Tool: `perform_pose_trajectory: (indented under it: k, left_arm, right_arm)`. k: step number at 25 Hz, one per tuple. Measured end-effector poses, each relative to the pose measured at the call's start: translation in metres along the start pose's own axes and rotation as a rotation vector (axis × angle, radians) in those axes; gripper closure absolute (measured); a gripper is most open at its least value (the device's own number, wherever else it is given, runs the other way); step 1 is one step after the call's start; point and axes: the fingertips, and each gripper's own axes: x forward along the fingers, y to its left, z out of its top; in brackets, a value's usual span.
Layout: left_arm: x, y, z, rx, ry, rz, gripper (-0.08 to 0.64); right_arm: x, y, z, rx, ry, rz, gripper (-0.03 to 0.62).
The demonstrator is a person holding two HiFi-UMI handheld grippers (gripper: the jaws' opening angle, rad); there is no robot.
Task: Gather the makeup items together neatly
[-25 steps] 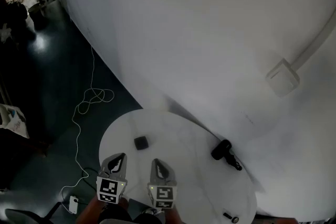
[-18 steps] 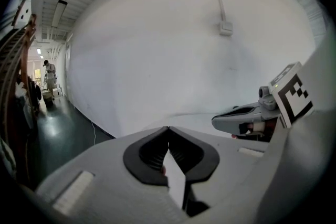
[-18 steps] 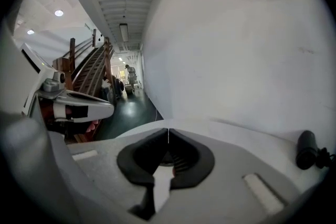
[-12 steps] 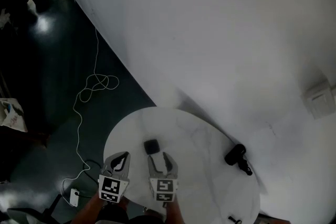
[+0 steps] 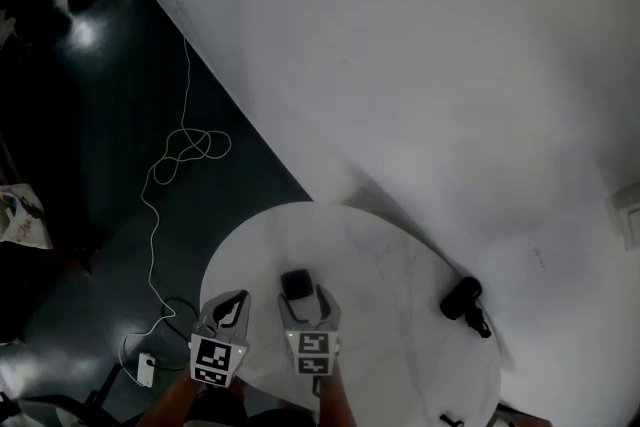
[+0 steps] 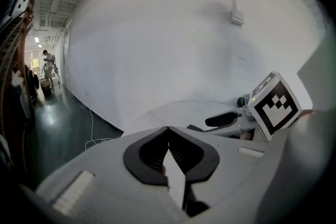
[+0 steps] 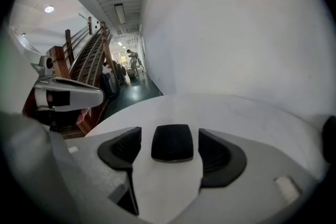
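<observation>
Matt black compact (image 7: 172, 142), smooth white tabletop (image 5: 385, 260), glossy dark floor (image 5: 95, 100)

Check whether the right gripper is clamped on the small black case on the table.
No, the right gripper has just been opening its jaws, and they stand apart on either side of the black case, with gaps showing.

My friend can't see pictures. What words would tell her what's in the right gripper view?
The right claw, whose jaws have just been opening, stands open around a small black makeup case lying on a round white table, without touching it. A white wall rises behind, and a hallway with stairs runs off to the left.
</observation>
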Motion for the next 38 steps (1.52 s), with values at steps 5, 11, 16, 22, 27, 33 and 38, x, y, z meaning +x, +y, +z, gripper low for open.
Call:
perform_pose_trajectory:
  k: [5,11,16,22,27,33,38]
  left_arm:
    - [0.005,0.006,-0.006,-0.010,0.015,0.004,0.549]
    - [0.009,0.011,-0.010,-0.014,0.028,0.004,0.549]
    - [0.010,0.015,-0.012,-0.014,0.035,0.006,0.549]
    - [0.010,0.015,-0.013,-0.014,0.037,0.004,0.549]
    - [0.008,0.015,-0.011,-0.013,0.033,0.004,0.549]
    - [0.004,0.012,-0.004,0.002,0.020,0.000,0.549]
    - [0.003,-0.007,0.012,0.022,-0.010,-0.029,0.549]
  right_arm:
    - [0.014,0.001,-0.012,-0.003,0.044,-0.012,0.252]
    - [0.023,0.001,-0.018,-0.005,0.069,-0.019,0.252]
    - [0.028,0.001,-0.023,-0.006,0.088,-0.022,0.252]
    - [0.028,-0.001,-0.024,-0.019,0.098,-0.035,0.252]
    - [0.026,-0.001,-0.025,-0.010,0.113,-0.027,0.275]
    - [0.016,-0.003,-0.018,0.000,0.092,-0.046,0.277]
    - [-0.009,-0.014,-0.008,0.012,0.049,-0.075,0.278]
